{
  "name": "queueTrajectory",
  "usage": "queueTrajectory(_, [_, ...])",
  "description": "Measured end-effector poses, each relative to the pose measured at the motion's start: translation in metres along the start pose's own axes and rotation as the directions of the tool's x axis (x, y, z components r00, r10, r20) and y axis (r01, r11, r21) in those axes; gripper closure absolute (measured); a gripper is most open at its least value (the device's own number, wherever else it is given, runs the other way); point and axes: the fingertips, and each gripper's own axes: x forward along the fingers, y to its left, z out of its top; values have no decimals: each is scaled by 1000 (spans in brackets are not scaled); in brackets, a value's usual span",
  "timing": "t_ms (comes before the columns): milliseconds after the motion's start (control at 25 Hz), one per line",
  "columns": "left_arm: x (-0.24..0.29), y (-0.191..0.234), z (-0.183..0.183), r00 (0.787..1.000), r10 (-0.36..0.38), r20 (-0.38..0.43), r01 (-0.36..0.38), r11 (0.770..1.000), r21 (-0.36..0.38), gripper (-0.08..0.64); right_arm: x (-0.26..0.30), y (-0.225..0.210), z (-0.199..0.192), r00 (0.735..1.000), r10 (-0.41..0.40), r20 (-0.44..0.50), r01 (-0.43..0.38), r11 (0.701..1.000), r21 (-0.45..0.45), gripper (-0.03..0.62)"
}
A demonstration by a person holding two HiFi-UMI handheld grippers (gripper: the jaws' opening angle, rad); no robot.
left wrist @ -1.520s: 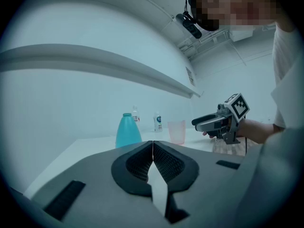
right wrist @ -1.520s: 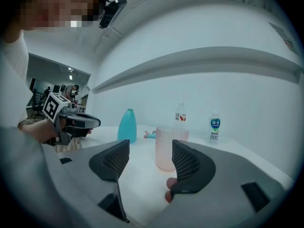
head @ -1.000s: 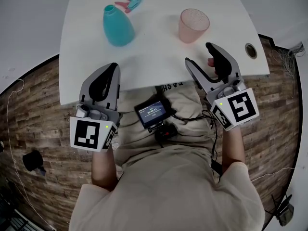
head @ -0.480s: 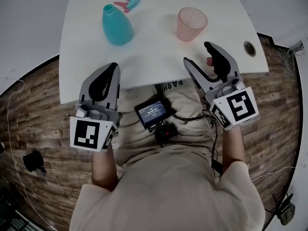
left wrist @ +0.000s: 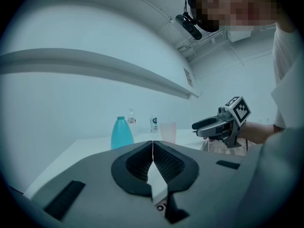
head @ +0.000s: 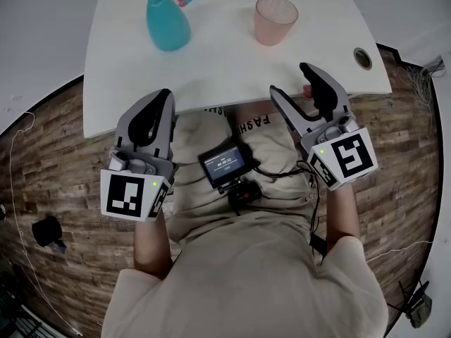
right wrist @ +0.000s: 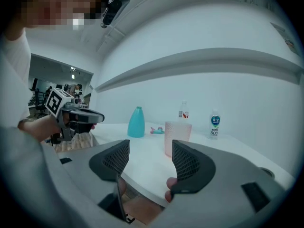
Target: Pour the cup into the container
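Right gripper, jaws half apart and empty, short of the cup; an off-centre grasp may topple it, possibly spilling unseen contents.

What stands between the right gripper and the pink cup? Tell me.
Nothing visible does: only bare table lies between the right gripper, jaws apart, and the pink cup. The teal bottle stands off to the left.

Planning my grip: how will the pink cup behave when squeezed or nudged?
The pink cup looks like thin translucent plastic: probably light, and may flex if squeezed hard. It narrows toward its base, so a push near the rim could tip it. Its textured wall may resist slipping.
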Motion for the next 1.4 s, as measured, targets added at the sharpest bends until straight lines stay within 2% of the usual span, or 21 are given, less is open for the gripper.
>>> queueTrajectory(120, [-22, -20, 18, 1000, -3, 20, 3, 1000, 15, 546, -30, 9, 18, 1000, -12, 21, 13, 1000, -14, 305])
queueTrajectory(400, [-44, -45, 32, 999, -11, 37, 10, 1000, 29, 546, -66, 17, 39, 998, -33, 58, 35, 999, -34, 305])
queueTrajectory(1400, [-47, -51, 22, 999, -27, 40, 26, 999, 22, 546, -66, 29, 21, 999, -18, 31, 19, 999, -37, 305])
